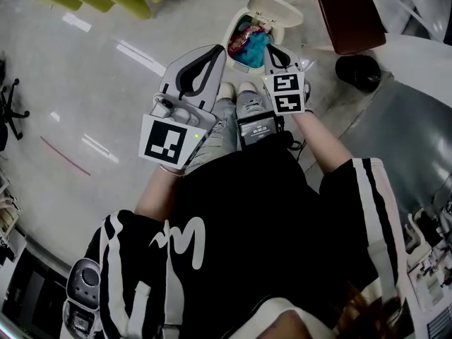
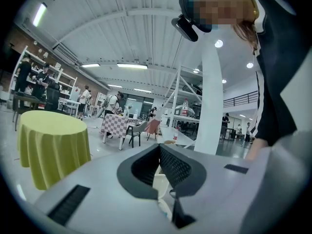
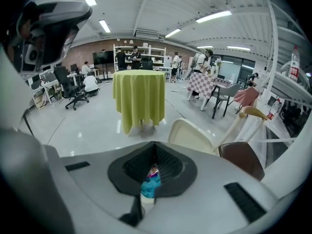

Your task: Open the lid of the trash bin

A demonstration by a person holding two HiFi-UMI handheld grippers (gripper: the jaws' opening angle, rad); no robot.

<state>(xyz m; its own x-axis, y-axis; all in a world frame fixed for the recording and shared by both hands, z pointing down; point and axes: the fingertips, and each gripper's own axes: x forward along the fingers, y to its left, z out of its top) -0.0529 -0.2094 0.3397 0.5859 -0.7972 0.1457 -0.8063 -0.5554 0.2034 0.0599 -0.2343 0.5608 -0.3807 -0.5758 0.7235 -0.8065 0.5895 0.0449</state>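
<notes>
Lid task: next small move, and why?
Probably just lift both grippers away: the lid already stands open at the far side of the trash bin, trash showing, and the left gripper and right gripper are shut on nothing.

Big open lab/office hall, looks like: ceiling strip lights point(image 3: 212, 16), shelves point(image 3: 141, 55) back centre, office chairs point(image 3: 68, 89) left, draped tables point(image 3: 140, 99), people point(image 3: 90, 83) around.

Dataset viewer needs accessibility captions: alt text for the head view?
Seen from above, a small white plastic trash bin stands on the floor with its lid open, teal and pink rubbish inside. The person holds the left hand-held gripper and the right hand-held gripper near it, both with jaws shut and empty.
</notes>
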